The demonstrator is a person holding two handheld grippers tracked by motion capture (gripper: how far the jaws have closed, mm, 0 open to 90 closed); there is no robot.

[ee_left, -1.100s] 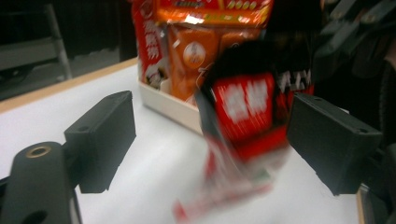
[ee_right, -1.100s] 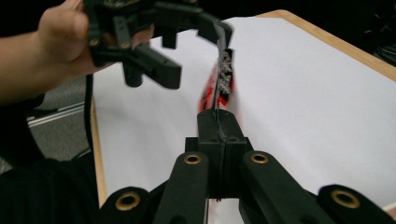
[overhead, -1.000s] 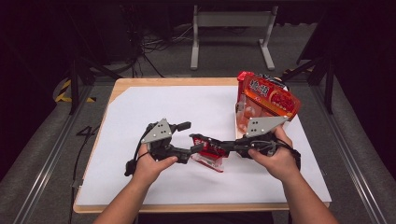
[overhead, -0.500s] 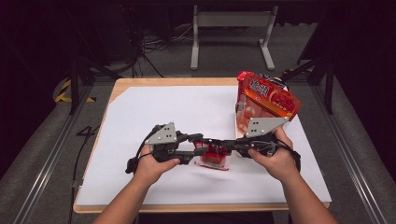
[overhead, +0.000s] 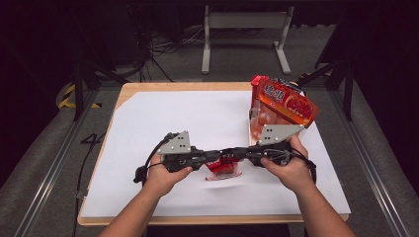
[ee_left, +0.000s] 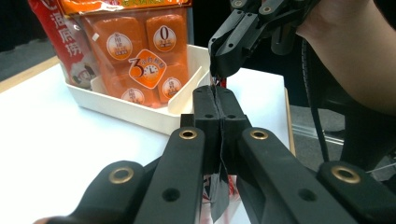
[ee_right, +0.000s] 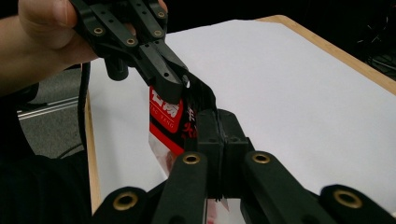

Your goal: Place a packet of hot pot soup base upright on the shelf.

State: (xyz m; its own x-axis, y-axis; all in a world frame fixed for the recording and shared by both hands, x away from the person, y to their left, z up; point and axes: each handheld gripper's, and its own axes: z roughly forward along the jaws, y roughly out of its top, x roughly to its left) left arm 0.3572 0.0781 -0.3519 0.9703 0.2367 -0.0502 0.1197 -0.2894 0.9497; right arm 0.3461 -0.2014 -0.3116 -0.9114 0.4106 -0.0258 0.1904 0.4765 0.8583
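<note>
Above the white sheet (overhead: 197, 118), both grippers' jaws pinch one red packet (overhead: 225, 167) between them

Packet (ee_right: 169, 122) btm cut off, print unreadable

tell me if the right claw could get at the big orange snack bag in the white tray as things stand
Probably not yet. The right claw is shut on the small red packet, shared with the left claw. The big orange snack bag stands unobstructed in the white tray just beyond.
</note>
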